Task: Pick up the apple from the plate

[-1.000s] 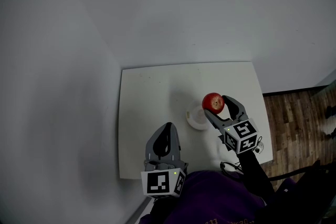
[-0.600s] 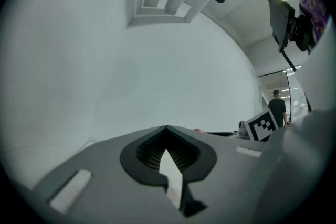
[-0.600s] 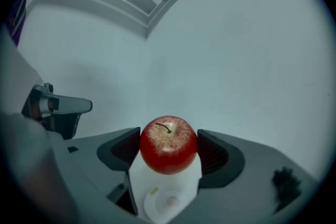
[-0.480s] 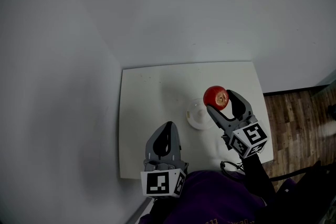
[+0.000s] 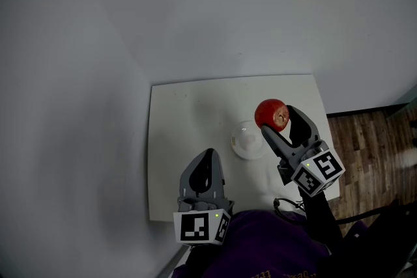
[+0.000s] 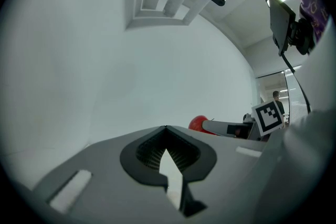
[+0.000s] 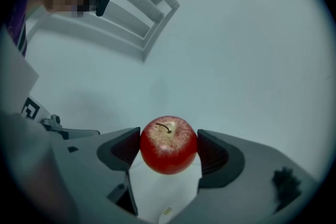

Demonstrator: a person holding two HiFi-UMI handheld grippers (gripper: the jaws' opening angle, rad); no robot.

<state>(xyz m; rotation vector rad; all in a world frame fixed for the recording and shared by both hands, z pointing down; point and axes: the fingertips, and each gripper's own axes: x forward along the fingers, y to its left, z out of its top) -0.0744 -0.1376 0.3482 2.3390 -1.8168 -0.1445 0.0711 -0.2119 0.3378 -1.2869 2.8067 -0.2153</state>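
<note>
A red apple with a short stem hangs in the air, squeezed between the two pads of my right gripper, stem side facing up. It floats above and to the right of the small white plate, which sits bare on the white table. My left gripper rests low near the table's front edge, jaws closed together with nothing in them. From the left gripper view the apple shows far off to the right.
Pale walls border the table at the back and left. Wooden floor lies to the right of the table. A person's purple sleeve fills the bottom of the head view.
My right gripper has risen and drifted right with the apple, away from the plate. The left gripper has stayed in place.
</note>
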